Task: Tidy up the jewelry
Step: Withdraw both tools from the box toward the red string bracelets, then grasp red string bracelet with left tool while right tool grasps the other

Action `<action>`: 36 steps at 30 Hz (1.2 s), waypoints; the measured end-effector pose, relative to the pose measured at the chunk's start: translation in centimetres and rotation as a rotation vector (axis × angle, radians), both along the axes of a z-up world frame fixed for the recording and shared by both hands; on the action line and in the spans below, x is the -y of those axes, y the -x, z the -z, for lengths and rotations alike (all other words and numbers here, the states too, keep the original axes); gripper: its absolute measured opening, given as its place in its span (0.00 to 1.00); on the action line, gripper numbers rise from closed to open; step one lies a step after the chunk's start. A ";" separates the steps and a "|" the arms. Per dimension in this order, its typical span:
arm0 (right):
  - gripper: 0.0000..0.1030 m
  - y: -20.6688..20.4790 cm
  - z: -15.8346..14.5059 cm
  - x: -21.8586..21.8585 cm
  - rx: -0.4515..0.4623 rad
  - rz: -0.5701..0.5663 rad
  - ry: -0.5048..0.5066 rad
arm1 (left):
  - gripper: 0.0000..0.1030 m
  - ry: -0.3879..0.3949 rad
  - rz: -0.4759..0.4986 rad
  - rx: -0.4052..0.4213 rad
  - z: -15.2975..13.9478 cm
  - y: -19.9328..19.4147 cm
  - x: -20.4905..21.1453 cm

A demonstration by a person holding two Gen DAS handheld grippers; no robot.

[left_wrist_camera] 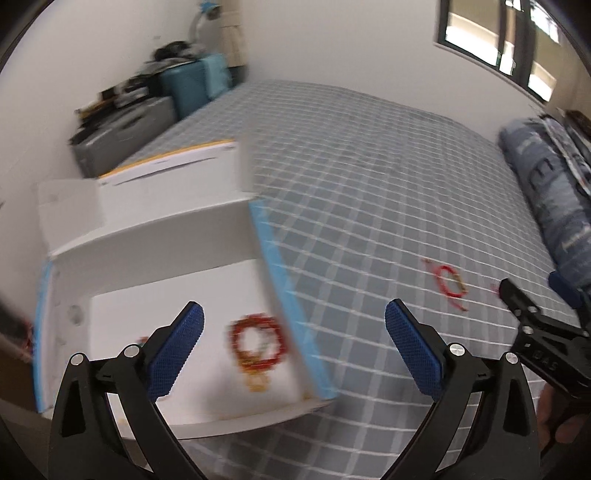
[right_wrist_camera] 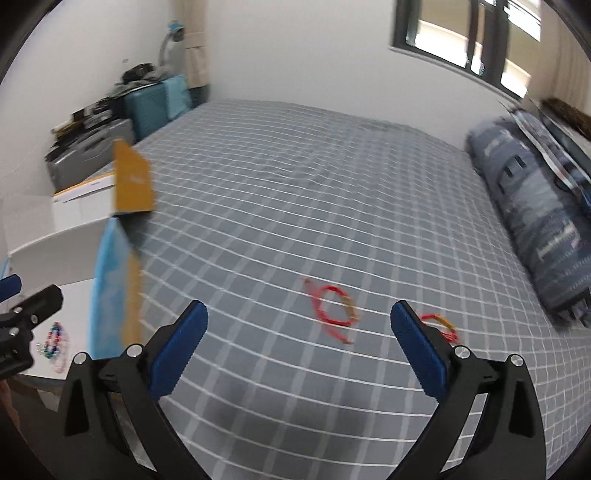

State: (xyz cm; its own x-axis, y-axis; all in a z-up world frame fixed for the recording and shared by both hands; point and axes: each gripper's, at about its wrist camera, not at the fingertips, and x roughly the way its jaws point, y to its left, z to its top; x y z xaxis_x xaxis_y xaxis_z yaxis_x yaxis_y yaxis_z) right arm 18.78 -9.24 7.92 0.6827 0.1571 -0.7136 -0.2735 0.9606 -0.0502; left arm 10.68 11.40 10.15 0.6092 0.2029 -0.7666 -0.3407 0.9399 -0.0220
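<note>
Jewelry is lying in two places. Inside an open white box [left_wrist_camera: 207,266], a red beaded bracelet [left_wrist_camera: 258,338] with a gold-coloured charm is resting on the box floor; the right wrist view is showing a multicoloured beaded piece [right_wrist_camera: 54,341] in the same box, blurred. On the grey checked bed [left_wrist_camera: 369,177], a red cord bracelet [left_wrist_camera: 448,282] is lying well apart from the box, and a second red cord bracelet [right_wrist_camera: 439,325] is lying near it, partly hidden behind one finger of the right gripper.

Left gripper [left_wrist_camera: 293,350] is hovering over the box's blue-edged side wall with its jaws spread wide and nothing between its blue pads [left_wrist_camera: 177,350]. Right gripper [right_wrist_camera: 299,350] is hovering over the bed with its jaws likewise spread wide and empty; the first cord bracelet is showing between its fingers, farther along the bed, and is not being touched.

A box lid [left_wrist_camera: 173,162] with a yellow edge is standing open behind the box. A folded blue quilt [right_wrist_camera: 535,229] is lying along the far right side of the bed. Suitcases [right_wrist_camera: 155,107] are standing against the wall beyond the box, and a window [right_wrist_camera: 461,33] is showing at upper right. Both views are motion-blurred.
</note>
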 end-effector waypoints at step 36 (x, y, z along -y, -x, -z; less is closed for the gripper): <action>0.93 -14.9 15.3 16.7 -0.306 0.268 0.044 | 0.94 0.049 0.251 -0.264 18.1 -24.2 16.7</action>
State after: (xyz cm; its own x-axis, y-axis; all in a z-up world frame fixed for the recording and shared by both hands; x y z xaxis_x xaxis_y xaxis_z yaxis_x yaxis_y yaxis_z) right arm 33.73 -25.90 -7.40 0.4502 -0.0328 -0.8923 -0.0226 0.9986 -0.0481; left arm 34.89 -5.29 -7.98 0.4148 0.0312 -0.9094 -0.0994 0.9950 -0.0112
